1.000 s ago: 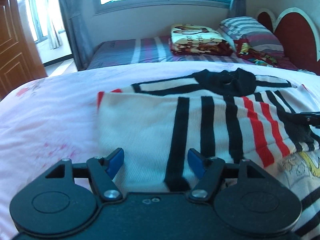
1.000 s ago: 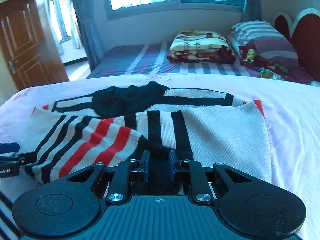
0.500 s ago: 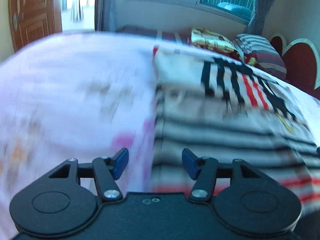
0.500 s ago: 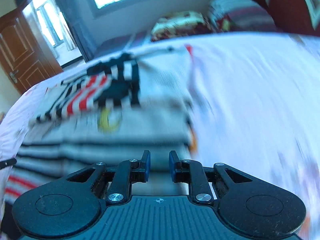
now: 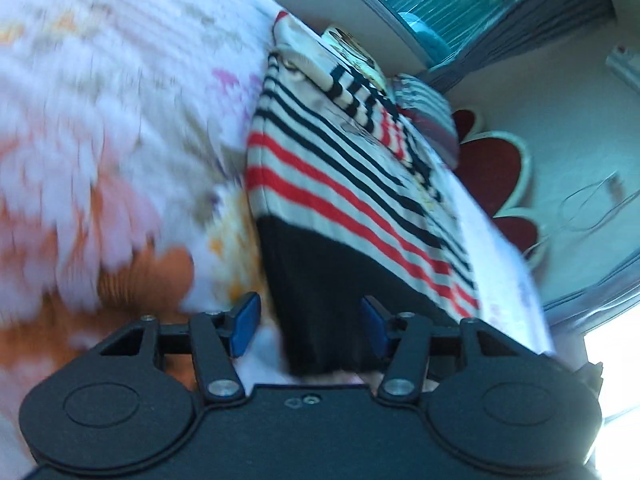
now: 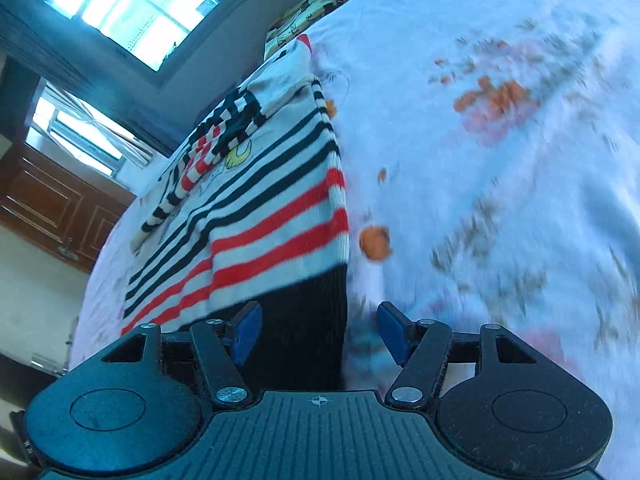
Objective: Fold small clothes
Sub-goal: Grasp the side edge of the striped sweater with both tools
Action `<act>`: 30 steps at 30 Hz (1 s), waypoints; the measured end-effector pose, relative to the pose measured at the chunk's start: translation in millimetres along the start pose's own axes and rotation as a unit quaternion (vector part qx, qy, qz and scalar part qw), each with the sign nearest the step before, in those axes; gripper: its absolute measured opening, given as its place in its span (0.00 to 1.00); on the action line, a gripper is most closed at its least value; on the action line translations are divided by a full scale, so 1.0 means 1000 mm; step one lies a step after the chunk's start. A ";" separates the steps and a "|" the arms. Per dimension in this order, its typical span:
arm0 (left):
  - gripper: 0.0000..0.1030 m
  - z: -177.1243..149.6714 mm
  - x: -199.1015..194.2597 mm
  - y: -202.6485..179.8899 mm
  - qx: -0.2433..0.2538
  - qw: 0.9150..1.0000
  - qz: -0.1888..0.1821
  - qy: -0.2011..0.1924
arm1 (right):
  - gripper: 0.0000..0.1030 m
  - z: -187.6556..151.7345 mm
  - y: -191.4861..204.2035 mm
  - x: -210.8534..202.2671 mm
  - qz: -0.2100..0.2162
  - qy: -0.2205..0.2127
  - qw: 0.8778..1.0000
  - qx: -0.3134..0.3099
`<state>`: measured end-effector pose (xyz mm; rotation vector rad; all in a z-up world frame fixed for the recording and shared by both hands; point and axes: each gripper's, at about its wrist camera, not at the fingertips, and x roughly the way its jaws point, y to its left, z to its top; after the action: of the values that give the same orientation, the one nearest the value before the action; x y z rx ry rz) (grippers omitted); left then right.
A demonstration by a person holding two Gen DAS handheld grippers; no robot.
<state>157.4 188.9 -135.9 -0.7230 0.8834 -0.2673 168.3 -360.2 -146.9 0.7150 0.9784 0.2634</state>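
Observation:
A cream sweater with black and red stripes and a black hem lies flat on the white floral bedsheet, its sleeves folded across the far end. My left gripper is open at the hem's left corner; the black band lies between the blue pads and neither presses on it. In the right wrist view the same sweater runs away to the upper left. My right gripper is over the hem's right corner. Its jaws are opening, with the black band between them, unpinched.
A red headboard and a striped pillow are beyond the sweater, with a folded patterned blanket behind. A window and a wooden door are across the room. The bedsheet spreads wide to the right.
Both grippers have swept from the folded sleeves at the far end to the black hem, rolling as they went. The right jaws went from nearly shut to wide; the left narrowed slightly.

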 end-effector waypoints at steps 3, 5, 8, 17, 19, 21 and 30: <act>0.50 -0.003 0.000 0.002 0.004 1.000 -0.009 0.001 | 0.55 -0.014 0.001 -0.005 0.013 0.003 1.000 0.001; 0.50 0.001 0.005 0.003 -0.005 1.000 -0.014 0.002 | 0.54 -0.016 -0.001 -0.003 0.021 0.001 1.000 0.012; 0.48 0.011 0.016 0.004 -0.011 1.000 -0.021 0.004 | 0.49 -0.007 -0.005 0.008 0.039 -0.003 0.999 0.030; 0.42 0.020 0.037 -0.006 -0.011 0.999 -0.034 0.018 | 0.29 0.007 -0.001 0.034 0.058 0.031 0.998 0.020; 0.27 0.016 0.036 -0.003 -0.015 0.999 -0.026 0.011 | 0.19 0.007 -0.001 0.034 0.046 0.032 0.998 0.013; 0.20 0.015 0.035 0.004 -0.028 0.999 -0.027 0.008 | 0.12 0.006 -0.002 0.035 0.048 0.035 0.998 0.016; 0.05 0.023 0.002 0.003 -0.033 0.995 -0.072 -0.055 | 0.05 0.014 0.022 -0.007 0.086 -0.024 0.996 -0.031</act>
<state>176.1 200.4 -129.6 -0.8561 0.7394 -0.3257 178.4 -353.5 -122.3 0.7465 0.8608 0.4235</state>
